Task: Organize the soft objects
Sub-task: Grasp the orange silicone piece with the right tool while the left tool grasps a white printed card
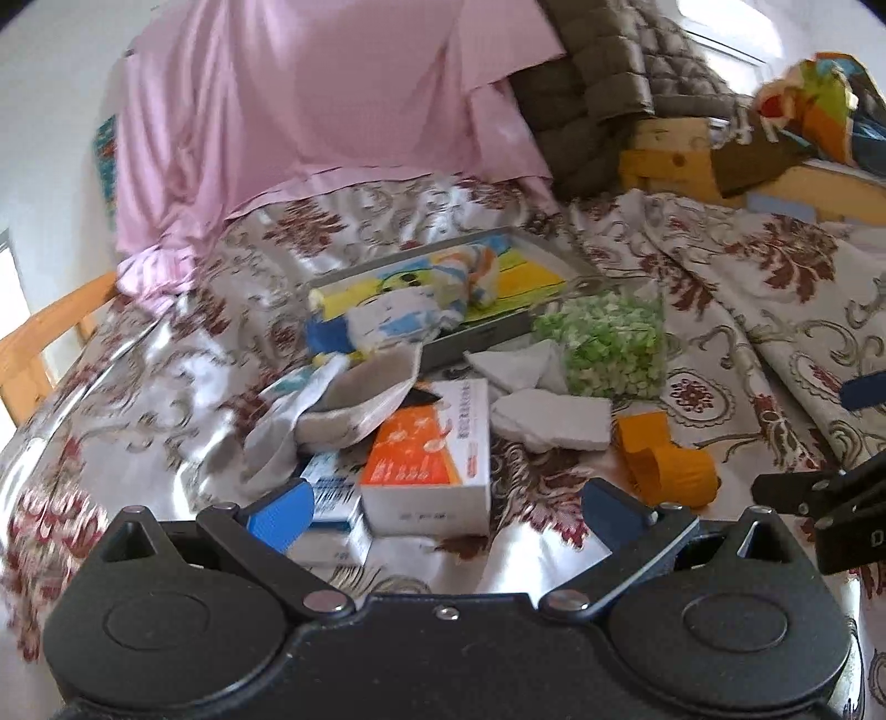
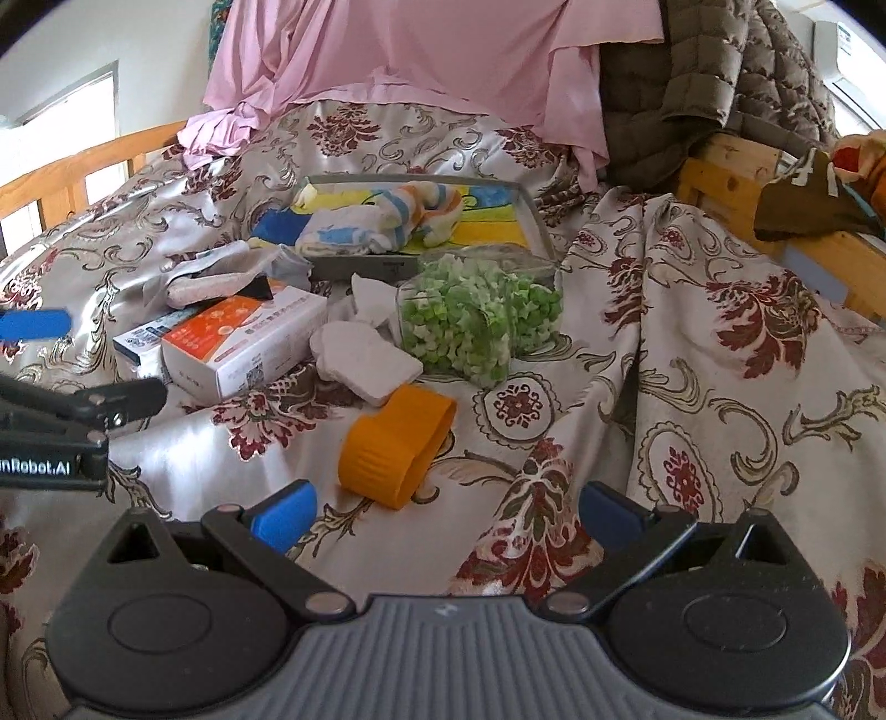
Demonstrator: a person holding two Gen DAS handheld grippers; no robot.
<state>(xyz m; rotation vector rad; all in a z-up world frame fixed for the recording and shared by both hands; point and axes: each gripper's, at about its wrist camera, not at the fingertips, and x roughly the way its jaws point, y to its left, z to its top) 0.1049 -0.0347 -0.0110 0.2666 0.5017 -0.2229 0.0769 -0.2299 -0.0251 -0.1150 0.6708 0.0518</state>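
Clutter on the bed: socks draped over boxes just before the tray. Both grippers, left and right, gape wide, empty. Likely fault: fingers catch a box or the slick quilt along with the sock.

Bed covered by shiny floral bedspread, wooden rail at left edge. On the spread: grey tray holding rolled cloths; clear jar of green bits just in front of it; white foam pieces beside jar; orange lid nearer; orange-white box, blue-white box touching it; grey socks draped over boxes. Pink sheet at far end.
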